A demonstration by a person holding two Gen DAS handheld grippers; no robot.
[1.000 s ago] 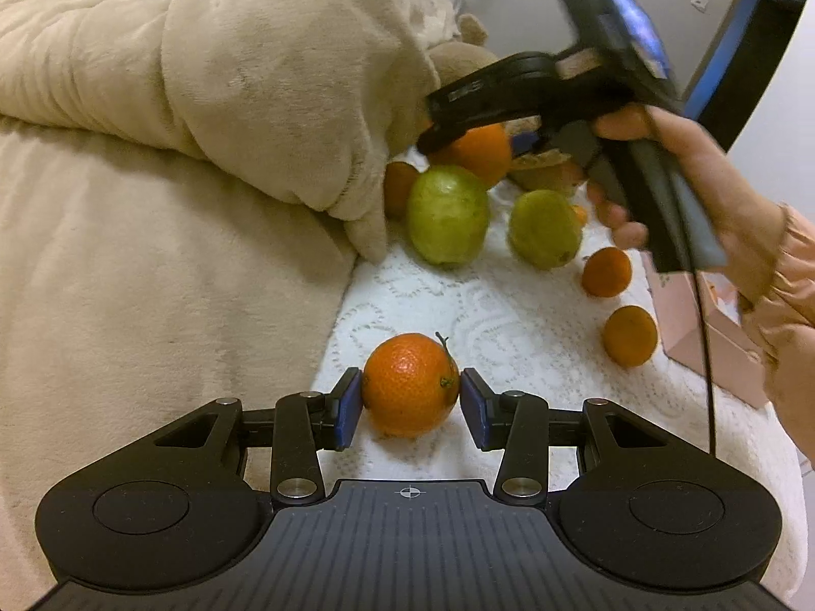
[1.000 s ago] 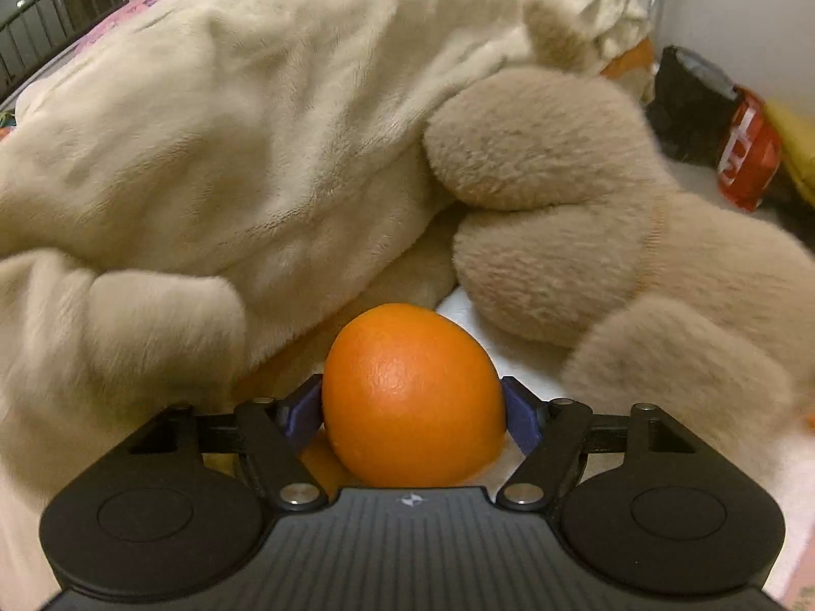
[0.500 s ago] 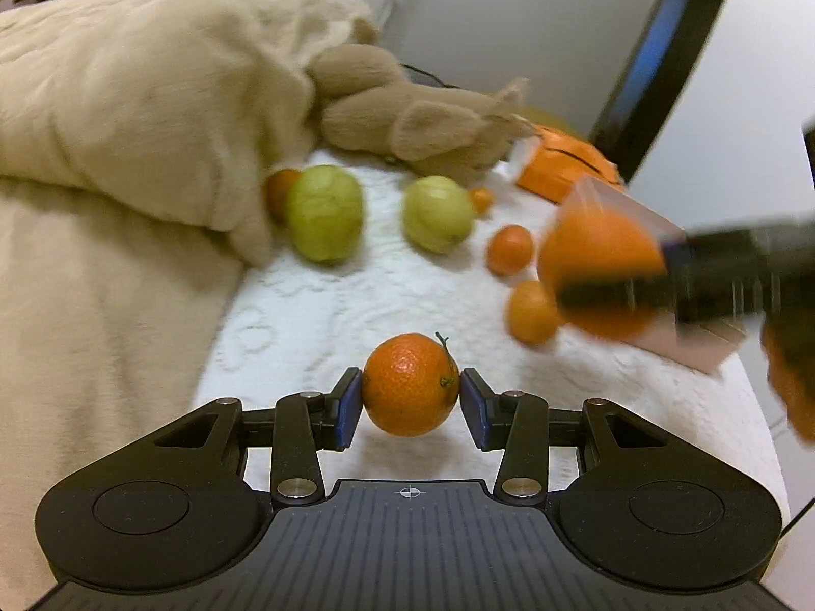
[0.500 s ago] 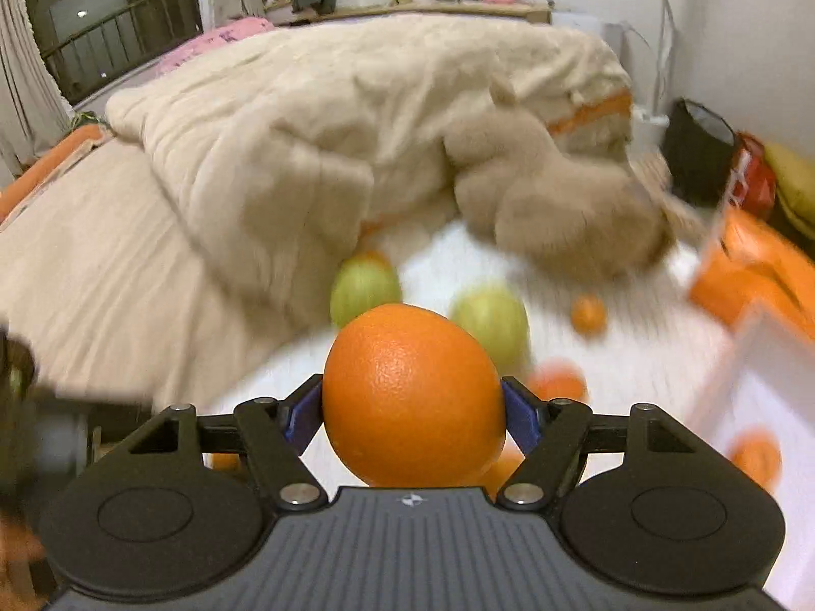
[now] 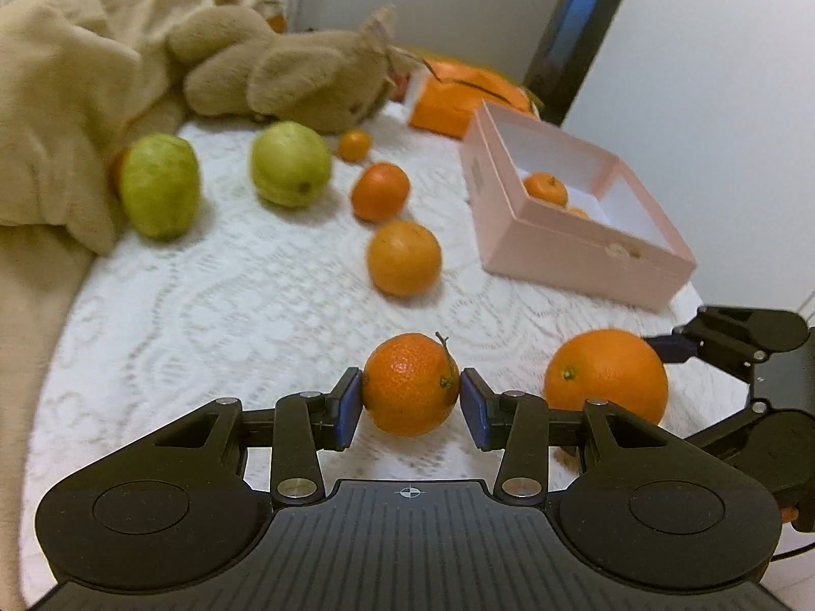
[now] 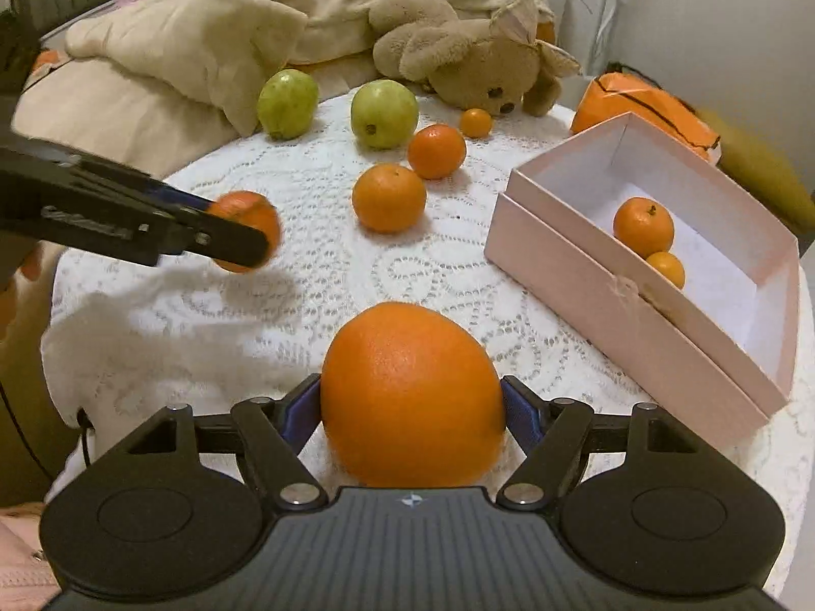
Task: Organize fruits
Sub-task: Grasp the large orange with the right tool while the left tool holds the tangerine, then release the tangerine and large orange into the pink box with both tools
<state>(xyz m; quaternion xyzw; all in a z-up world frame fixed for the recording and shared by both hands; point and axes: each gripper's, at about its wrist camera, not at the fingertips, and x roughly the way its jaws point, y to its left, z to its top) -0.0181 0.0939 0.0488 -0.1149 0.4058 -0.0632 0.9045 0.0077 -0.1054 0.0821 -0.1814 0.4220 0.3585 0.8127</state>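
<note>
My left gripper [image 5: 410, 398] is shut on a small mandarin [image 5: 410, 391] above the white lace cloth [image 5: 214, 315]; it also shows in the right wrist view [image 6: 244, 231]. My right gripper [image 6: 411, 407] is shut on a large orange [image 6: 412, 392], seen in the left wrist view [image 5: 606, 376] to the mandarin's right. An open pink box [image 6: 631, 305] at the right holds two small mandarins [image 6: 643, 226]. Two green guavas [image 6: 288, 103] [image 6: 384, 113] and three oranges [image 6: 389, 197] lie on the cloth farther back.
A beige blanket [image 6: 204, 35] and a teddy bear [image 6: 473, 66] lie behind the fruit. An orange bag [image 6: 642, 102] sits behind the box. The cloth's edge drops off at the left and front.
My right gripper has carried the large orange from the back near the teddy bear to the front, beside my left gripper. My left gripper still holds the mandarin and has turned toward the box.
</note>
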